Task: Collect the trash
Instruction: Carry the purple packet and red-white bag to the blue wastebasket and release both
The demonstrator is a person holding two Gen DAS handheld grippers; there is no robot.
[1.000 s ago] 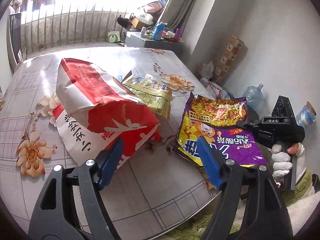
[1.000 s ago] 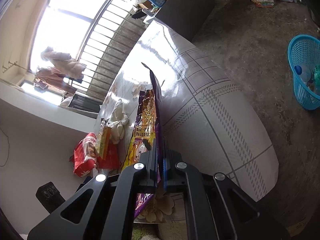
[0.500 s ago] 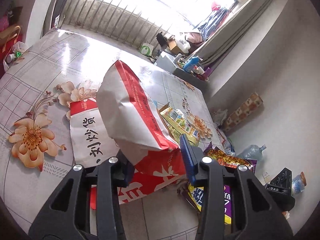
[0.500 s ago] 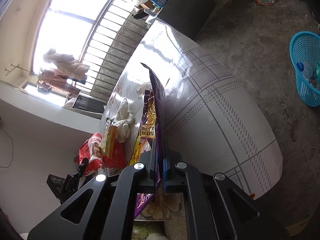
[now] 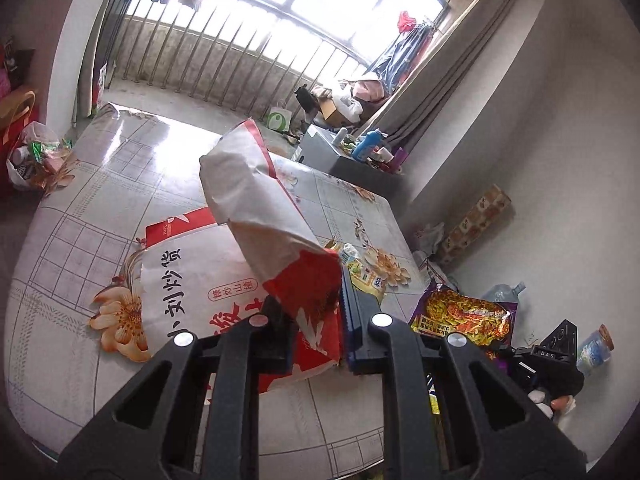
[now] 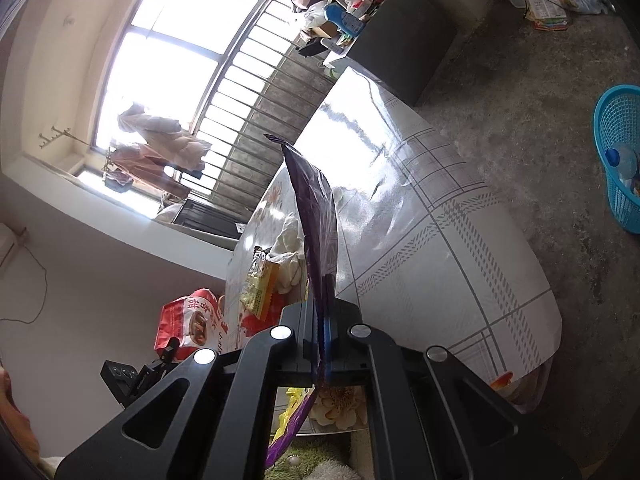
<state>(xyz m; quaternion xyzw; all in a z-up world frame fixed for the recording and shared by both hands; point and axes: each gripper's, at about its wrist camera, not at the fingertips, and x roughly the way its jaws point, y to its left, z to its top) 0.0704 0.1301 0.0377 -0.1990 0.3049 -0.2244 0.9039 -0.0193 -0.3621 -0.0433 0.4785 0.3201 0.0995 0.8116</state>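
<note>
My left gripper was clamped on the red-and-white paper snack bag, whose crumpled upper half stood up ahead of the fingers while its printed lower half lay flat on the worktop. My right gripper pinched the purple noodle packet edge-on, so I could not read its face. Left of it, the yellow wrapper was half hidden.
</note>
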